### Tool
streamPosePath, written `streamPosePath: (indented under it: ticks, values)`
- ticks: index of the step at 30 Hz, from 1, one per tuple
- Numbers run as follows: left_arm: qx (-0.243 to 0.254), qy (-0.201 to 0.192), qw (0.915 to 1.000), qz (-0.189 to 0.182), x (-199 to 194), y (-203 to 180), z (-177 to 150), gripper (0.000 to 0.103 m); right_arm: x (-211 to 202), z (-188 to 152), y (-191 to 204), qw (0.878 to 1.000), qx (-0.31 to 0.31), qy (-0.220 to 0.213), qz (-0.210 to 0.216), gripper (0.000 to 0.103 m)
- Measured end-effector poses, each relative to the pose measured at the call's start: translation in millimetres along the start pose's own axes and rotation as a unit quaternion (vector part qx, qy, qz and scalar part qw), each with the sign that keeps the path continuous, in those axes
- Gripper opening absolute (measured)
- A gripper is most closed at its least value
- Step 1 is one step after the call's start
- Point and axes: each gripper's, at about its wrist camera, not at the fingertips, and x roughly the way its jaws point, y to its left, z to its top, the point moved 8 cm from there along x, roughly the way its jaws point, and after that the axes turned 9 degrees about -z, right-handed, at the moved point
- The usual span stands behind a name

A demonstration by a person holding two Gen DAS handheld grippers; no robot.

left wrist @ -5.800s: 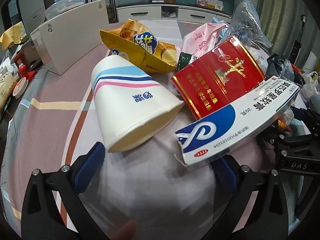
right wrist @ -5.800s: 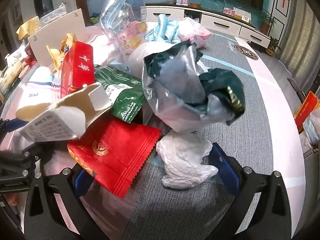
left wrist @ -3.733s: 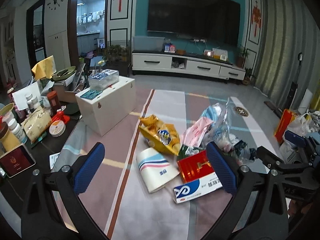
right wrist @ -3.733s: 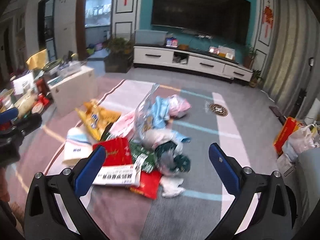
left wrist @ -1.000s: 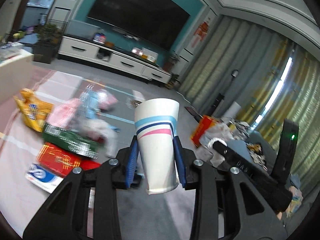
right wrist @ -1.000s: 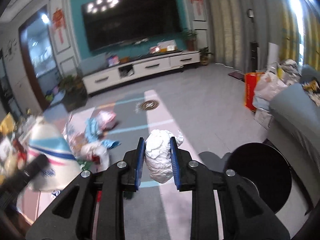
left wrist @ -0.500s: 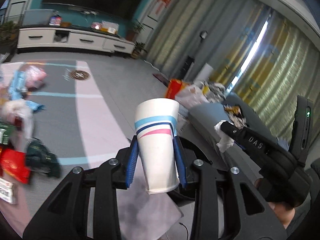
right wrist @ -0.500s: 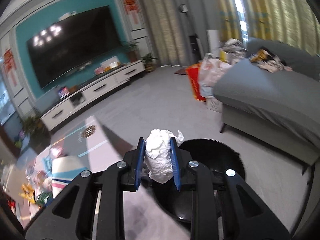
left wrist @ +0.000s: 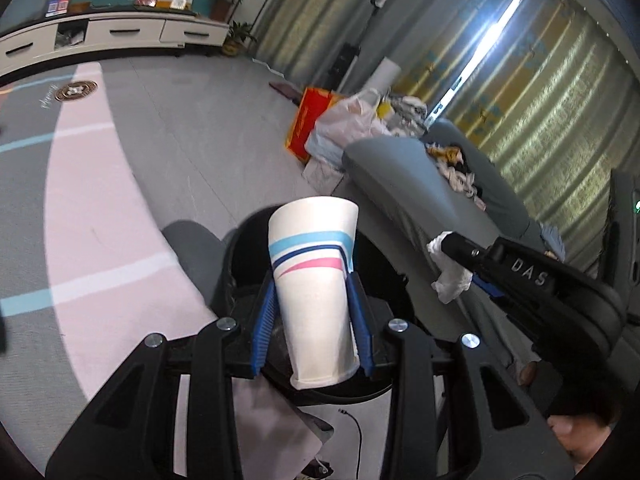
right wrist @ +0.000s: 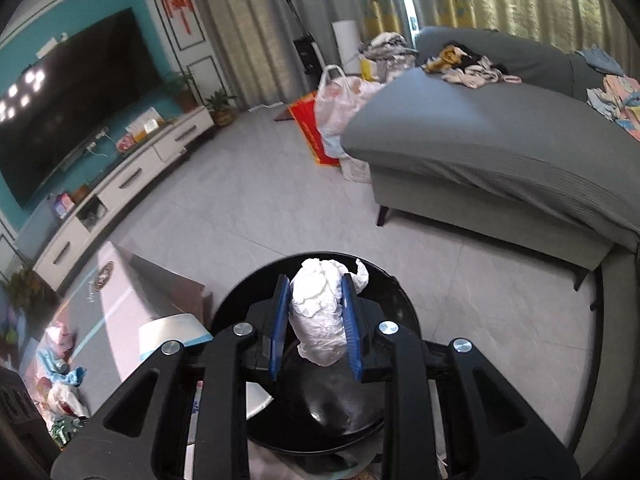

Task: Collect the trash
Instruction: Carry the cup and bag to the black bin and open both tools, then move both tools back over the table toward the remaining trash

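My left gripper (left wrist: 314, 292) is shut on a white paper cup (left wrist: 316, 280) with blue and pink stripes, held over the round black trash bin (left wrist: 396, 292). My right gripper (right wrist: 316, 280) is shut on a crumpled white tissue wad (right wrist: 320, 312), also above the bin's black rim (right wrist: 400, 292). The right gripper (left wrist: 444, 242) with its tissue (left wrist: 452, 280) shows at the right of the left wrist view. The cup (right wrist: 172, 332) shows at the lower left of the right wrist view. Remaining trash (right wrist: 60, 376) lies on the rug at far left.
A grey sofa (right wrist: 500, 140) with clothes on it stands right of the bin. Plastic bags (right wrist: 344, 100) and a red bag (right wrist: 310, 128) sit by its end. A white TV cabinet (right wrist: 132, 176) runs along the far wall. A cable (left wrist: 354, 432) lies by the bin.
Both grippers have swung from the trash pile on the rug to above the black bin, each carrying its item. The bin now sits directly beneath the cup and the tissue.
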Motion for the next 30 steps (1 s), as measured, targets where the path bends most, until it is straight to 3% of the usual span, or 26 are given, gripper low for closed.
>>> streamPosePath:
  ticks: [4,6,7,9,11,14,20,24,30]
  values:
    - [0.008,0.027,0.9996,0.002,21.0,1.1,-12.8,0.038,8.4,-4.3,-4.6,1.000,0.001,0.014,-0.016,0.027]
    - [0.009,0.036,0.9993,-0.003,24.8,-0.1,-17.6,0.040,8.3,-4.0,-3.7,1.000,0.004,0.018,-0.006,0.032]
    - [0.010,0.036,0.9993,-0.011,25.7,-1.1,-19.3,0.044,6.9,-3.2,-3.2,1.000,0.010,0.018,0.003,0.035]
    - [0.016,0.033,0.9992,-0.013,24.3,-3.2,-20.5,0.076,2.4,-1.7,-3.5,1.000,0.019,0.013,0.011,0.057]
    - [0.027,0.023,0.9994,-0.005,19.4,-5.4,-19.2,0.080,-3.6,0.0,-3.4,1.000,0.009,-0.001,-0.005,0.068]
    - [0.031,0.012,0.9994,0.005,5.7,-4.3,-14.9,0.086,-8.7,0.6,1.2,1.000,-0.003,-0.007,-0.010,0.075]
    - [0.028,-0.030,0.9988,0.028,-47.5,6.1,-2.8,0.097,-23.4,4.8,18.7,0.999,-0.027,-0.031,-0.005,0.084]
    - [0.013,-0.056,0.9968,0.056,-88.1,21.4,1.5,0.099,-42.1,4.7,37.8,0.997,-0.060,-0.056,-0.004,0.086]
    - [-0.020,-0.108,0.9871,0.116,-173.6,59.8,2.4,0.100,-71.6,1.6,72.4,0.990,-0.099,-0.093,0.024,0.094]
